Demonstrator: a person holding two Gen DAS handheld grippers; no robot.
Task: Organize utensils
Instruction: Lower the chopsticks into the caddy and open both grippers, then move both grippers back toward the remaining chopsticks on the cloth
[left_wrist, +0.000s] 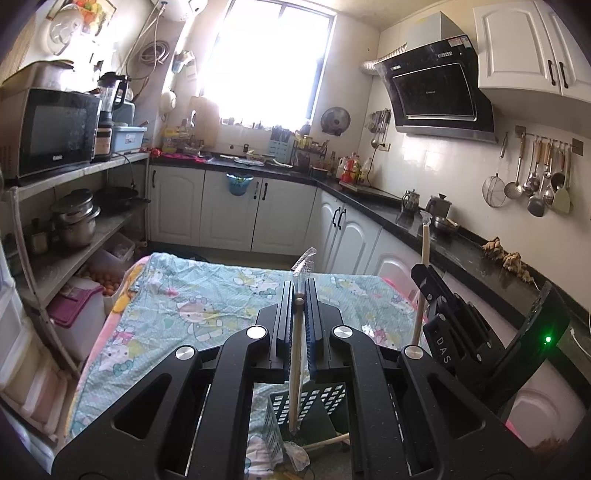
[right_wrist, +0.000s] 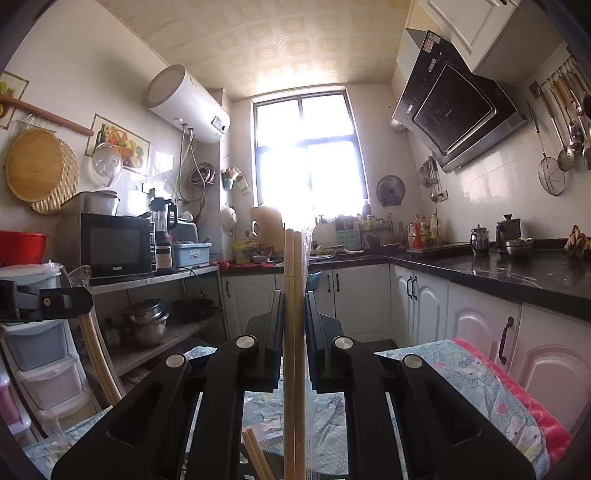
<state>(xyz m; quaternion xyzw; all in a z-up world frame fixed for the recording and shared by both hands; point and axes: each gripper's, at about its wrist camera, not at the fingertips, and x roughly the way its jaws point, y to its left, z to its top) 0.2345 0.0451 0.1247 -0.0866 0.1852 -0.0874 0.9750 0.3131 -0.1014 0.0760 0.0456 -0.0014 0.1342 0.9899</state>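
In the left wrist view, the left gripper (left_wrist: 300, 295) is clamped on a pair of wooden chopsticks in a clear wrapper (left_wrist: 295, 369), which hangs nearly upright between the fingers, its wrapper end sticking up past the fingertips and its lower end dipping into the black slotted utensil basket (left_wrist: 321, 402) directly beneath the fingers, on the cartoon-print tablecloth (left_wrist: 207, 295). To the right of these fingers the right gripper (left_wrist: 428, 280) shows from the side, carrying its own pale pair upright. In the right wrist view, the right gripper (right_wrist: 294, 295) is closed on a second wrapped chopstick pair (right_wrist: 294, 332), which runs straight up between the fingers and well above the fingertips; more loose chopsticks (right_wrist: 255, 454) lie below the fingers at the frame's bottom edge, and the left gripper (right_wrist: 66, 300) is at the far left. The likely trouble is the slippery wrapper: a loose pinch could let the sticks slide or swing off line. With both grippers close together over one basket, they could also bump, or a tip could catch the slotted wall and tip the light basket.
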